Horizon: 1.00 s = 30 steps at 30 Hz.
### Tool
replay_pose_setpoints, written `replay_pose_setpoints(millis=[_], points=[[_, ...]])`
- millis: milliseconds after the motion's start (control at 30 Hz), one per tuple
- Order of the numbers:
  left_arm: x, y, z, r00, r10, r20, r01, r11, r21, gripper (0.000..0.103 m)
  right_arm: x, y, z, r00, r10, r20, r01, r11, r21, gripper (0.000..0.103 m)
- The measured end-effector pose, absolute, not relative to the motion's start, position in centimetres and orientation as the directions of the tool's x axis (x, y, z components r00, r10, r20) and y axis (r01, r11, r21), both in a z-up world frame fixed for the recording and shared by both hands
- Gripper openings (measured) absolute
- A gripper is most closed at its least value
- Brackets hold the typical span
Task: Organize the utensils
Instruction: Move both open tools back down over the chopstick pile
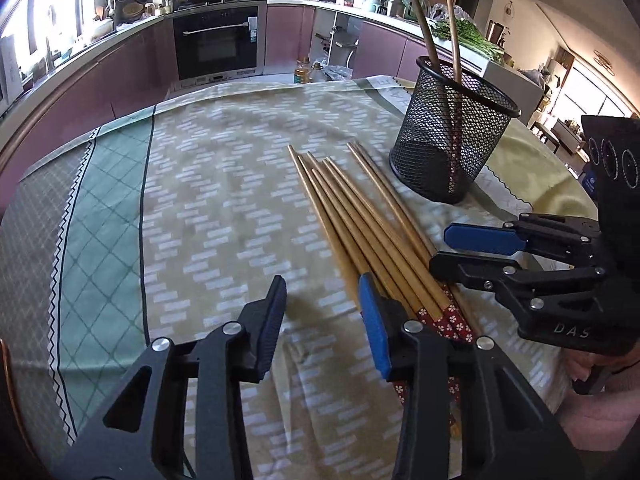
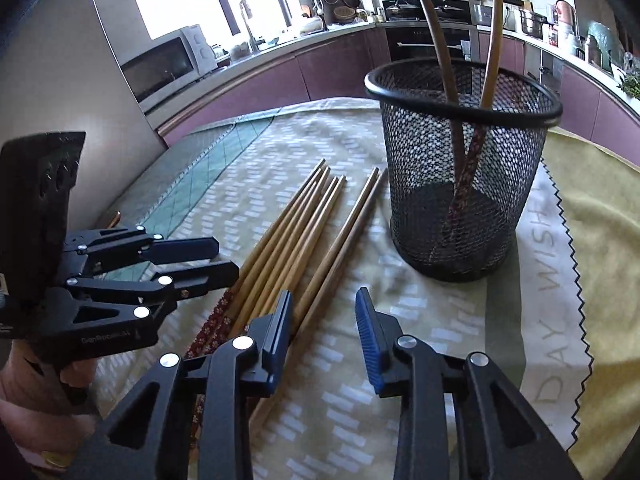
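Several wooden chopsticks (image 1: 360, 220) (image 2: 304, 216) with red flowered ends lie in a loose bundle on the tablecloth. A black mesh holder (image 1: 448, 148) (image 2: 464, 184) stands upright beyond them with two chopsticks leaning inside. My left gripper (image 1: 324, 312) (image 2: 228, 258) is low over the cloth and open, its gap empty, with the bundle just outside its right finger. My right gripper (image 2: 324, 308) (image 1: 440, 250) is open too, with only cloth between its pads. Its left finger rests over the right side of the bundle. A hand shows behind each gripper.
A patterned tablecloth (image 1: 224, 184) covers the round table, with a yellow cloth (image 2: 600, 240) under the holder's right side. Kitchen counters, an oven (image 1: 216, 40) and a microwave (image 2: 168, 64) stand beyond the far table edge. Oil bottles (image 1: 304, 72) sit on the floor past the table.
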<state>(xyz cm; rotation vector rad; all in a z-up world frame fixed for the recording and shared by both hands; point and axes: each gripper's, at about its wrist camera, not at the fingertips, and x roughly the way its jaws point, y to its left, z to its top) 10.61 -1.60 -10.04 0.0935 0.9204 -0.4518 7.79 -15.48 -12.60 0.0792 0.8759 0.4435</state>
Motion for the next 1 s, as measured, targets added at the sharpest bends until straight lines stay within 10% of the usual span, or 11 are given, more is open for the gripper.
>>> replay_pose_setpoints(millis=[200,600,1000], points=[[10.6,-1.6,-10.1,0.518,-0.310,-0.797,0.411,0.908,-0.085,0.023,7.6,-15.7,-12.5,0.559,0.380,-0.737,-0.333,0.917,0.221,0.024],[11.3,-2.3,-10.0,0.512,-0.337,-0.790,0.428,0.898,-0.105,0.034,8.3,-16.1,-12.6,0.565,0.341,-0.752,-0.307,0.932,0.192,0.024],[12.8,-2.9,-10.3,0.503,-0.311,-0.806,0.432,0.899,-0.077,0.025,9.3,-15.3,-12.8,0.574,0.324,-0.752,-0.297,0.938,0.177,0.023]])
